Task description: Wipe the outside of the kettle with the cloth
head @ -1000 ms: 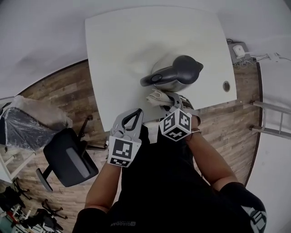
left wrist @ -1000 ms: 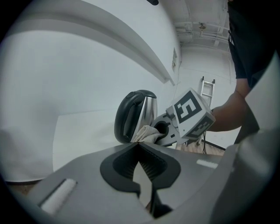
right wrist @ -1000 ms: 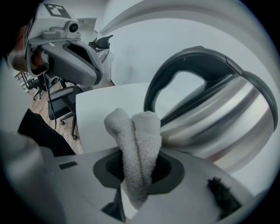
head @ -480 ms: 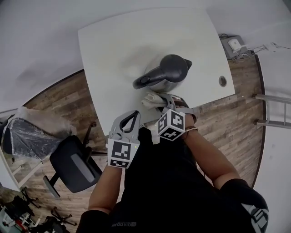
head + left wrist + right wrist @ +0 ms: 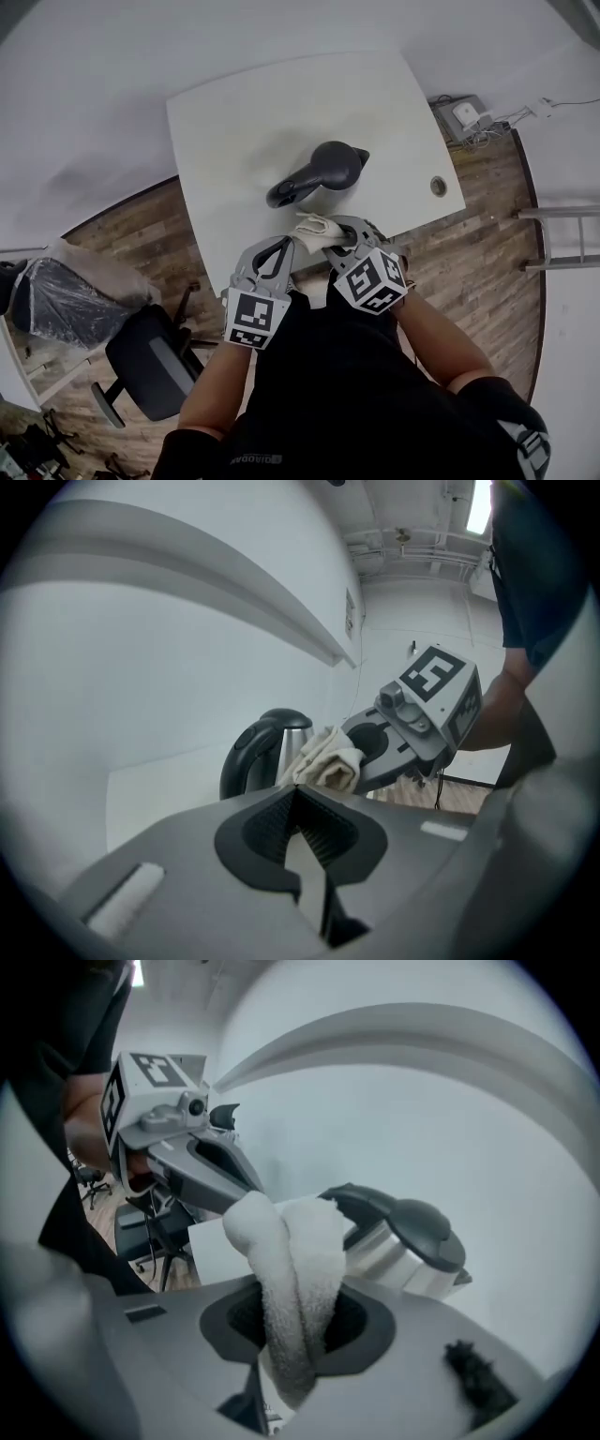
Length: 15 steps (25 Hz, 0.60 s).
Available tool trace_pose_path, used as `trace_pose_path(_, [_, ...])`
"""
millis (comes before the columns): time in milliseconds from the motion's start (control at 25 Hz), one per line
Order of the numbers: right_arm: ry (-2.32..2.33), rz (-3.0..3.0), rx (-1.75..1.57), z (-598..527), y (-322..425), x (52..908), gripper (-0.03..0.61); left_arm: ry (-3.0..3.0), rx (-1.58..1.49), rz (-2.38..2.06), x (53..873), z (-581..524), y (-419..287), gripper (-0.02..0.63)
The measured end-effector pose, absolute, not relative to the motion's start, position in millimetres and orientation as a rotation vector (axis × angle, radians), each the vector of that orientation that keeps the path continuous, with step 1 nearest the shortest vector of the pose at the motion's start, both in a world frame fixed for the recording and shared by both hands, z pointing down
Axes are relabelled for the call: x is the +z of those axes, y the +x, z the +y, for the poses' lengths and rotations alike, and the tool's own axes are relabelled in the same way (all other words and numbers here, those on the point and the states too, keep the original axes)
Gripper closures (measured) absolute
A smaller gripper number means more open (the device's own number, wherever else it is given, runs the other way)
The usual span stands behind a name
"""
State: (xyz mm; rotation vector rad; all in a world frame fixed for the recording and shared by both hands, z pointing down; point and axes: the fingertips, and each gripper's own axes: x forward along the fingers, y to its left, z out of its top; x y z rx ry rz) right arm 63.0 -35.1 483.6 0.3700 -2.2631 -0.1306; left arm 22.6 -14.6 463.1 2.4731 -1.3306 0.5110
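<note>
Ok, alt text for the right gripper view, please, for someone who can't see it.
The right gripper is shut on a folded white cloth, just in front of a steel kettle with a dark lid and handle. The left gripper shows at the upper left, beside the cloth.

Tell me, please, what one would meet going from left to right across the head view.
Office chair → left hand-held gripper → right hand-held gripper, holding the cloth → cable hole → grey box.
</note>
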Motion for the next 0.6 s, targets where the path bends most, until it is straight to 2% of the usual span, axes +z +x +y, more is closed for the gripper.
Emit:
trace_pose_path(280, [0.617,-2.493,0.151,-57,85,423,0.485,2.535,0.469,-1.343,436,-26,32,0.607])
trace_pose_path(600, [0.857,-2.699,0.819,-101,121,400,0.485,2.539,0.495,-1.347,429,-27,32,0.607])
